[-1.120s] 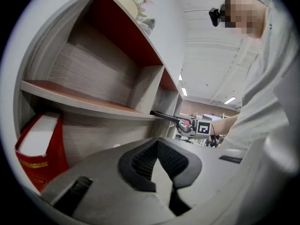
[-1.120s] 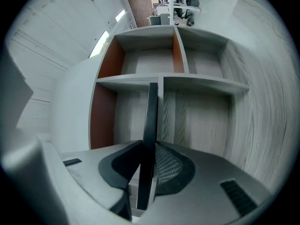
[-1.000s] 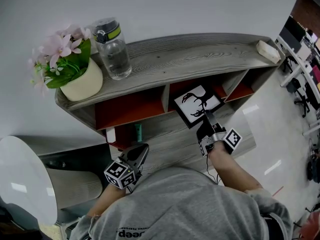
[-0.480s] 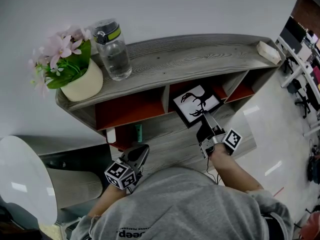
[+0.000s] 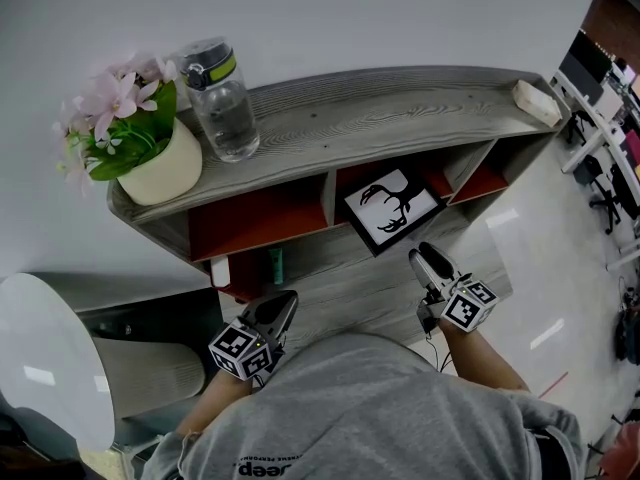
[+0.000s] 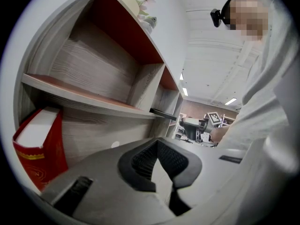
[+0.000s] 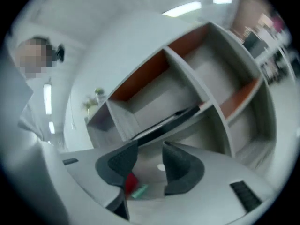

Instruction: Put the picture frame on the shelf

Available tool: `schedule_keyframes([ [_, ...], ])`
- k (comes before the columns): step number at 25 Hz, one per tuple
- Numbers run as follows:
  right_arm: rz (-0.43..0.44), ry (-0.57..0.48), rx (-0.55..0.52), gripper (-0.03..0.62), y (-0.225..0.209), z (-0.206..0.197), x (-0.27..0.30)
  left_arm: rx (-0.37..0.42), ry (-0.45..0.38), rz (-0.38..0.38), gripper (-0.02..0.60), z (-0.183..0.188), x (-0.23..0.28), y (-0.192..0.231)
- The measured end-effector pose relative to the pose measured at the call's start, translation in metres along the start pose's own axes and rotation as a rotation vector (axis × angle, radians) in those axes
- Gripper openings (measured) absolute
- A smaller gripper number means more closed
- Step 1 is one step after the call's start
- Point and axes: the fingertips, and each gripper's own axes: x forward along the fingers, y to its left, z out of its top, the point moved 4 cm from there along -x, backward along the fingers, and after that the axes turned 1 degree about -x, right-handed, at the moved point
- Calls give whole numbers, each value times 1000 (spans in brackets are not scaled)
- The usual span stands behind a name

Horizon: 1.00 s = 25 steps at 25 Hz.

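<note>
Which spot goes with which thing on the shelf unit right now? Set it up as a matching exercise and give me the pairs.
Things:
1. picture frame
2. water bottle
3. flower pot
4. pale block

Places:
A. left end of the top board
B. right end of the top board
C. lying in the middle compartment under the top board
D. on the top board, just right of the pot

Pairs: 1-C, 2-D, 3-A, 4-B
</note>
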Motion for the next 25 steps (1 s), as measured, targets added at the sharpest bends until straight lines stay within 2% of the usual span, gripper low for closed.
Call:
schedule_keyframes([
  [2,-49,78,-263,99,3,0,3,-1,2,2,9,0,0,1],
  [3,-63,103,-352,72,5,1,5,-1,1,2,9,0,0,0],
  [5,-65,113,-439,35,9,5,11,0,1,0,9,0,0,-1],
  [8,-57,97,-466,17,13,10,19,2,3,-1,9,-1,-1,-3],
  [25,-37,132,-507,15,22,10,50,2,-5,5,11,0,-6,-1],
])
